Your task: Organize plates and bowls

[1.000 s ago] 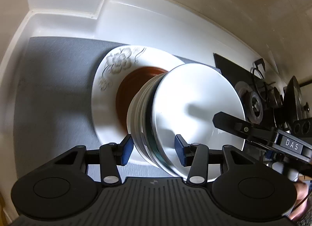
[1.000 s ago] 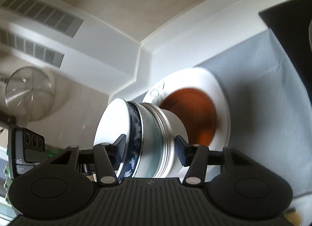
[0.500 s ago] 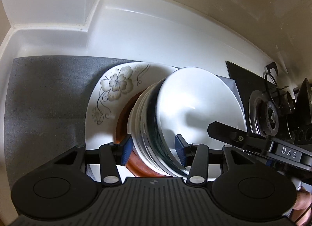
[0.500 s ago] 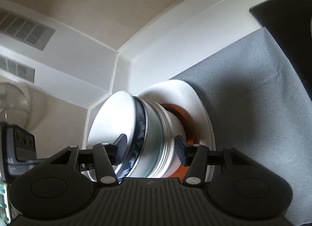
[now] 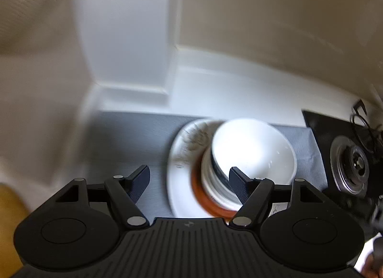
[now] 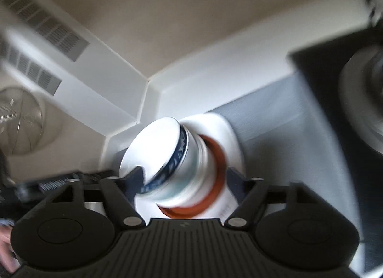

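Left gripper [image 5: 189,179]: jaws opening, standing wide, nothing pressed between the pads. Left finger [image 5: 138,178] over bare grey mat [image 5: 134,139]; right finger [image 5: 239,187] in front of the stack of bowls [image 5: 251,158], whether touching it cannot be told through the blur.

Right gripper [image 6: 184,182]: jaws likewise opening and wide. Stack of bowls [image 6: 167,158] between the fingers in this view, left finger [image 6: 135,179] in front of the top bowl's rim, right finger [image 6: 235,182] beside the orange plate; pads not seen to press on anything.

Stack nested upright: a white bowl [image 5: 253,148] on top, beneath it a bowl with a blue patterned band [image 6: 177,160], then more pale bowls. All seated on an orange plate [image 5: 203,201], itself resting on a larger white plate with a dark floral print [image 5: 184,148].

Plates on the grey mat, toward its back edge and nearer its right edge than its left, close to the white upstand [image 5: 227,95] at the back of the counter. Just past the mat's right edge, a black hob with a round burner [image 5: 352,165]. Beige wall above the upstand; a white column in the back left corner. Vent grilles [image 6: 45,26] and a wire mesh strainer [image 6: 19,124] up on the left in the right wrist view. Much motion blur in both views.
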